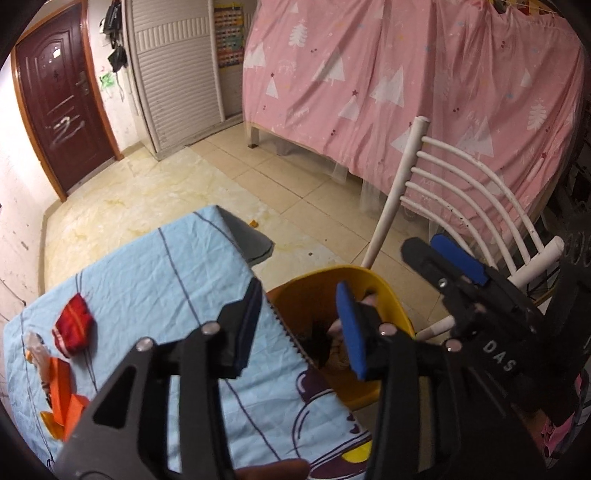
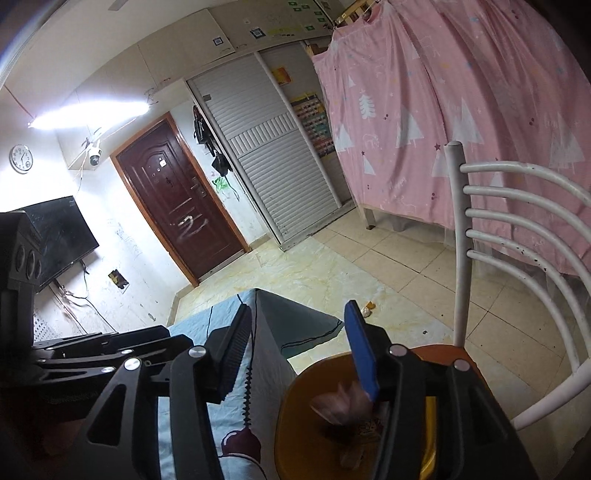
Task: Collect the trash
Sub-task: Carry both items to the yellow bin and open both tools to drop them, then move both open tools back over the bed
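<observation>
Both grippers hang over the yellow bin (image 1: 384,291), which stands on the seat of a white chair (image 1: 458,177) just beside the table's edge. The left gripper (image 1: 299,325) has its jaws parted with nothing between the blue pads; through the gap show the bin's inside and the toothed edge of the light blue tablecloth (image 1: 147,266). The right gripper (image 2: 299,354) is likewise parted and empty; in the left wrist view it (image 1: 439,254) sits to the right, its black body carrying the white letters "DAS", the only writing that can be read. In the bin lies trash: a dark crumpled scrap (image 1: 319,343) and, in the right wrist view, a blurred pinkish wrapper (image 2: 340,406) just below the blue pad. Still on the tablecloth, well apart from the bin, lie a red crumpled packet (image 1: 74,325), an orange wrapper (image 1: 62,391) and a clear plastic piece (image 1: 35,343). A small orange scrap (image 2: 367,306) lies on the tiled floor. Stickers on the high cabinets (image 2: 258,33) and a colourful chart (image 2: 314,122) by the pink curtain (image 1: 406,85) are too small to read
</observation>
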`<state>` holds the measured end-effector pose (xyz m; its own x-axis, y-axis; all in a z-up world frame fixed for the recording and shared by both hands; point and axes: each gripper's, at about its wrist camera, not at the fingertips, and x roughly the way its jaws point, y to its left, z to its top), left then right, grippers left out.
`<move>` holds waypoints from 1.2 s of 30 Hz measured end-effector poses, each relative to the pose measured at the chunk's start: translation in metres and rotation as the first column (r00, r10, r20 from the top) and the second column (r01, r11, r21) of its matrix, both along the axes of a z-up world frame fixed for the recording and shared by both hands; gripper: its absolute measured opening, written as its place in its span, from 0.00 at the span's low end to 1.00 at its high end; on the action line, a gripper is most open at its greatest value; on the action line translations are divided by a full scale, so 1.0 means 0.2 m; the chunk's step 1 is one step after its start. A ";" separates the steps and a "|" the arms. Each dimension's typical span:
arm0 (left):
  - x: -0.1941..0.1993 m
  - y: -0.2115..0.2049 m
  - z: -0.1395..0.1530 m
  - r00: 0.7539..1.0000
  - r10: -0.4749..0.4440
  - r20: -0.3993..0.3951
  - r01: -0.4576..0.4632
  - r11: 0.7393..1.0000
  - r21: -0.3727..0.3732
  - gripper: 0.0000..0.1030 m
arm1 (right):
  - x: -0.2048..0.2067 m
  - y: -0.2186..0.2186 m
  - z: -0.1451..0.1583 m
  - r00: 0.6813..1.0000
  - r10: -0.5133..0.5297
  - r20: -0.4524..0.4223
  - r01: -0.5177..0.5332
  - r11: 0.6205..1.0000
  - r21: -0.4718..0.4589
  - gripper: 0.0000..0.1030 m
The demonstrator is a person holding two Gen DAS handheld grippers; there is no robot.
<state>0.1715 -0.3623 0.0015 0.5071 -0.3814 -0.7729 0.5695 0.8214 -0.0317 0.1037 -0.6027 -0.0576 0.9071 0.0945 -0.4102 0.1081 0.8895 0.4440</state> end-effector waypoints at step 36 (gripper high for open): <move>0.20 1.13 0.11 0.938 0.346 0.016 -0.342 0.932 -0.122 0.67 | 0.41 1.01 0.07 0.939 0.328 -0.106 -0.341 0.929 -0.141 0.61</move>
